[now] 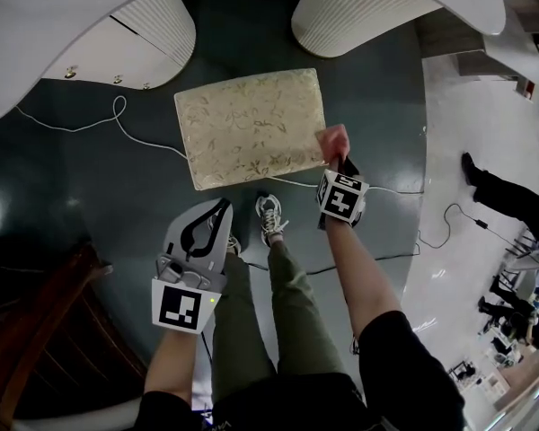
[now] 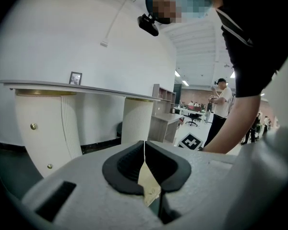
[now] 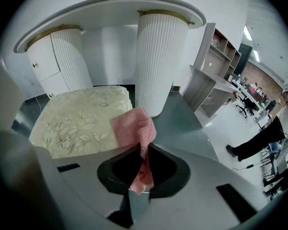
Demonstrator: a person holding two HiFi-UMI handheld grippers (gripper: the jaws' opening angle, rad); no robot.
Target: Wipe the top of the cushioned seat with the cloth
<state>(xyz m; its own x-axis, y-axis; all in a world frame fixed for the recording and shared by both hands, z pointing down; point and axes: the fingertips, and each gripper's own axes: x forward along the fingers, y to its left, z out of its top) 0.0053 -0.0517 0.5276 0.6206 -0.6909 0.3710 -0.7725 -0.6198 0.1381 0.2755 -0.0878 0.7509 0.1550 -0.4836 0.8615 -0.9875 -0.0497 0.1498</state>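
The cushioned seat point(image 1: 251, 124) is a cream, leaf-patterned square on the dark floor; the right gripper view shows the cushioned seat point(image 3: 81, 119) just ahead. My right gripper point(image 1: 338, 158) is shut on a pink cloth point(image 1: 332, 139), which hangs over the seat's near right corner. Seen from that gripper point(image 3: 143, 150), the cloth point(image 3: 133, 126) bunches up out of the jaws. My left gripper point(image 1: 222, 205) hangs lower, near my leg and short of the seat's front edge. Its jaws point(image 2: 144, 145) are shut with nothing between the pads.
Two white ribbed table pedestals point(image 1: 162, 25) point(image 1: 355, 12) stand just behind the seat. A white cable point(image 1: 144, 137) runs over the floor on the left. My shoe point(image 1: 269, 218) is in front of the seat. A wooden chair point(image 1: 36, 330) is at lower left; a bystander point(image 1: 503, 196) stands at right.
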